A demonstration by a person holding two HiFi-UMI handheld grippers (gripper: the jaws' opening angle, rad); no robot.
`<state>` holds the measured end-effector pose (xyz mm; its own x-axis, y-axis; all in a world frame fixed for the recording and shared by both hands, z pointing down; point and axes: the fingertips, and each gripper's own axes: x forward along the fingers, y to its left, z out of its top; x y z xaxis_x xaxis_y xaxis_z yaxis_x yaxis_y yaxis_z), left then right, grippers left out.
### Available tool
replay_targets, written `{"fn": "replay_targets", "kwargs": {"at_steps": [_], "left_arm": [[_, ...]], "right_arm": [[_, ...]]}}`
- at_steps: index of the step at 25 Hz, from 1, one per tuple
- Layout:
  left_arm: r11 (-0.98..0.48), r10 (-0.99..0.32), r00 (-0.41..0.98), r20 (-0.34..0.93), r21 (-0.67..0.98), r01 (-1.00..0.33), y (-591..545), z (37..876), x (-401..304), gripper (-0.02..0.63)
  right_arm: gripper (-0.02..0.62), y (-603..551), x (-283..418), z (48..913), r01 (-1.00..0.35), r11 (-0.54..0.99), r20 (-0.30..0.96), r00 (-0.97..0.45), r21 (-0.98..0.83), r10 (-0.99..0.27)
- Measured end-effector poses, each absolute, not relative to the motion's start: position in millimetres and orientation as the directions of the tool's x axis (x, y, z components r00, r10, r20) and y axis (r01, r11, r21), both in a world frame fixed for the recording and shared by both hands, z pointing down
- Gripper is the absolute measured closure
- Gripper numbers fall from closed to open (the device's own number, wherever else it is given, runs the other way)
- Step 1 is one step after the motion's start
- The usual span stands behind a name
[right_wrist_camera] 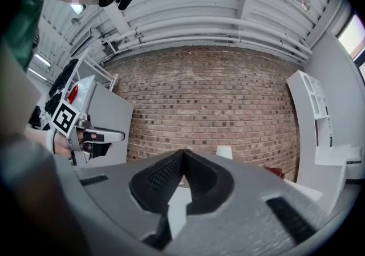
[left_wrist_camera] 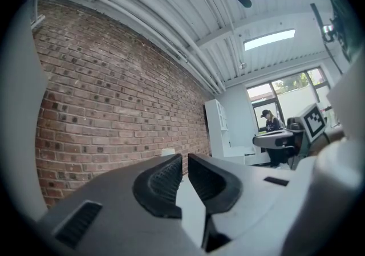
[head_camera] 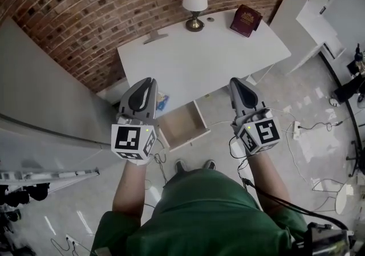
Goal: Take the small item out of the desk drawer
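Observation:
The white desk (head_camera: 199, 58) stands against the brick wall, and its drawer (head_camera: 181, 125) is pulled out towards me; the brown inside looks bare. A small blue item (head_camera: 162, 101) shows at the desk's front edge, left of the drawer's back; I cannot tell what it rests on. My left gripper (head_camera: 147, 82) (left_wrist_camera: 185, 161) is raised in front of the desk's left part, jaws a thin slit apart with nothing between them. Over to the right of the drawer my right gripper (head_camera: 236, 82) (right_wrist_camera: 183, 155) is raised too, its tips touching and empty.
A lamp (head_camera: 195, 4) and a maroon book (head_camera: 246, 20) stand at the back of the desk. A grey cabinet (head_camera: 51, 112) is on the left. Cables and a power strip (head_camera: 296, 129) lie on the floor to the right. A white shelf unit (right_wrist_camera: 319, 118) stands at the right wall.

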<state>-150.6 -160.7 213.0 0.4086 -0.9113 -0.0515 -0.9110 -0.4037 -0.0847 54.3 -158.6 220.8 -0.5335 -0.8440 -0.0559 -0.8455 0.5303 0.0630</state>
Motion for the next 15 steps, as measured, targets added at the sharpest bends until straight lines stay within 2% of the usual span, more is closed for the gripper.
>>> {"fn": "replay_targets", "kwargs": {"at_steps": [15], "left_arm": [[-0.397,-0.915,0.400,-0.039,-0.070,-0.915,-181,223,-171,0.577]], "right_arm": [[0.594,-175,42,229,-0.853,0.519,-0.037,-0.522,0.054,-0.852]]}}
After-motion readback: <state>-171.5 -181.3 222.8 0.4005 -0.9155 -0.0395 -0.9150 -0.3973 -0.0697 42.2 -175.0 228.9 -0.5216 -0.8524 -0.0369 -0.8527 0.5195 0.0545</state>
